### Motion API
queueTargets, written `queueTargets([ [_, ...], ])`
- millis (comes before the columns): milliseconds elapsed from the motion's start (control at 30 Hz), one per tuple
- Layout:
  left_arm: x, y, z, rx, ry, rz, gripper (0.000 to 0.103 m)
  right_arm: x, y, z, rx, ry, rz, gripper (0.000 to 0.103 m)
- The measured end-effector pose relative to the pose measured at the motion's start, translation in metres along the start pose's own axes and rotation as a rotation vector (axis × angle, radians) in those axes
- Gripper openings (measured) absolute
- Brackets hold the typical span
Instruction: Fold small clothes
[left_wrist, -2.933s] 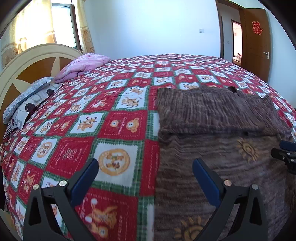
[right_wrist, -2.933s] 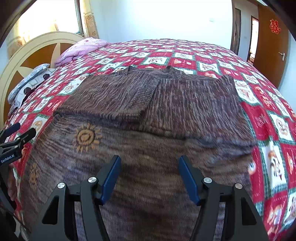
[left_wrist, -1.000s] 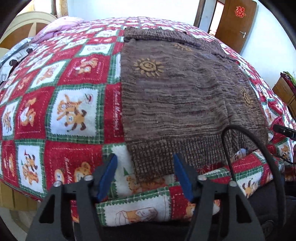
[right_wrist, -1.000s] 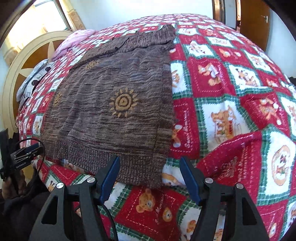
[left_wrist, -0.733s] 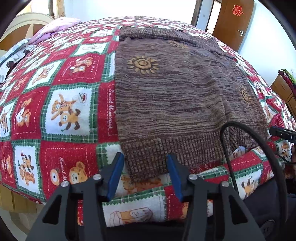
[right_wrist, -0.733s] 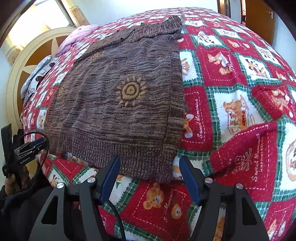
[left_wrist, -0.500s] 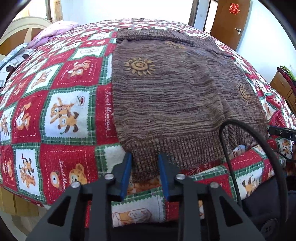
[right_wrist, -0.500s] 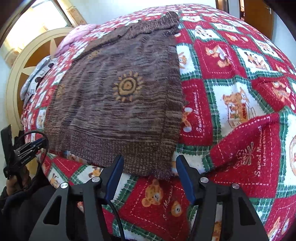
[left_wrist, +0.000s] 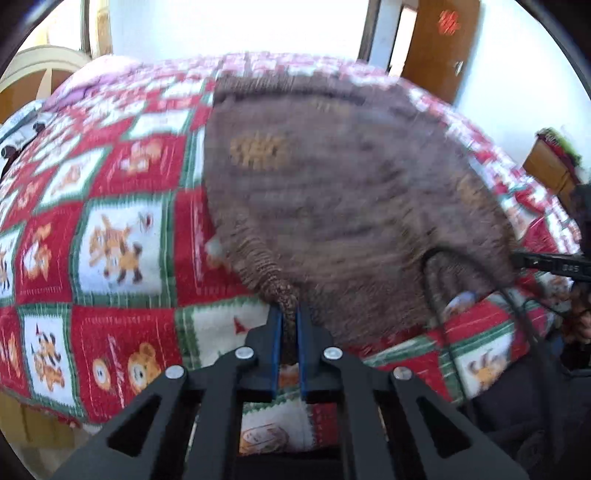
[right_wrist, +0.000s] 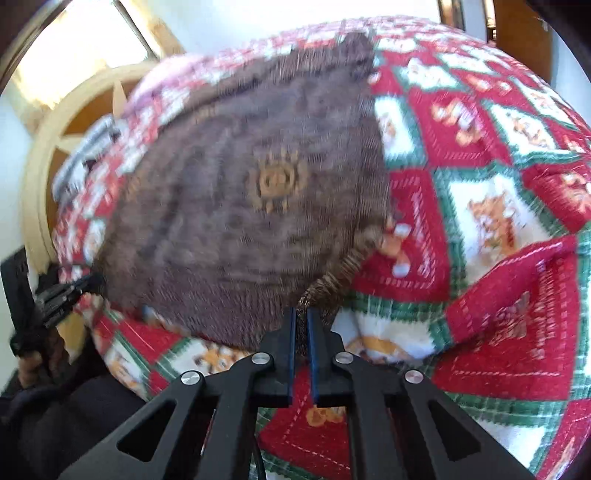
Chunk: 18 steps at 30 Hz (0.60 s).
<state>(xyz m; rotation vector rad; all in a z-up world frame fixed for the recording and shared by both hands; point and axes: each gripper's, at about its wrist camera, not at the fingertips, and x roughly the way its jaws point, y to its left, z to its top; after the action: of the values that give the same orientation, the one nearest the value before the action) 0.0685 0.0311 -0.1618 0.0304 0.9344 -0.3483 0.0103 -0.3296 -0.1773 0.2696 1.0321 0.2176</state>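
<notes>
A brown knit sweater with orange sun motifs lies on the bed, sleeves folded in, its ribbed hem toward me. My left gripper is shut on the hem's left corner, which bunches up between the blue pads. My right gripper is shut on the hem's right corner of the sweater. Both corners are lifted a little off the quilt. Both views are motion-blurred. The right gripper also shows at the right edge of the left wrist view, and the left gripper at the left edge of the right wrist view.
A red, green and white patchwork quilt covers the bed. A cream and wood headboard and pillows stand at the left. A brown door is at the back right. A black cable loops over the hem.
Both grippers have closed from open onto the sweater's hem corners and have started to lift them. The cameras have moved forward and up.
</notes>
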Motion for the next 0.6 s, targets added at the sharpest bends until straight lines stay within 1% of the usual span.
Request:
queueTargets([
  [100, -0.02, 0.001, 0.009, 0.02, -0.099, -0.004, 0.008, -0.022, -0.005, 0.006, 0.029, -0.097, 0.029, 0.005],
  [167, -0.03, 0.003, 0.015, 0.022, -0.14, -0.021, 0.008, -0.038, -0.006, 0.01, 0.033, -0.155, 0.053, 0.004],
  [300, -0.035, 0.008, 0.021, 0.01, -0.157, -0.047, 0.008, -0.059, 0.004, 0.012, 0.008, -0.245, 0.07, 0.004],
  [467, -0.041, 0.014, 0.036, -0.037, -0.173, -0.094, 0.008, -0.076, 0.006, 0.023, 0.013, -0.305, 0.064, 0.004],
  [600, -0.042, 0.019, 0.052, -0.061, -0.201, -0.125, 0.008, -0.087, 0.006, 0.042, 0.021, -0.337, 0.071, 0.004],
])
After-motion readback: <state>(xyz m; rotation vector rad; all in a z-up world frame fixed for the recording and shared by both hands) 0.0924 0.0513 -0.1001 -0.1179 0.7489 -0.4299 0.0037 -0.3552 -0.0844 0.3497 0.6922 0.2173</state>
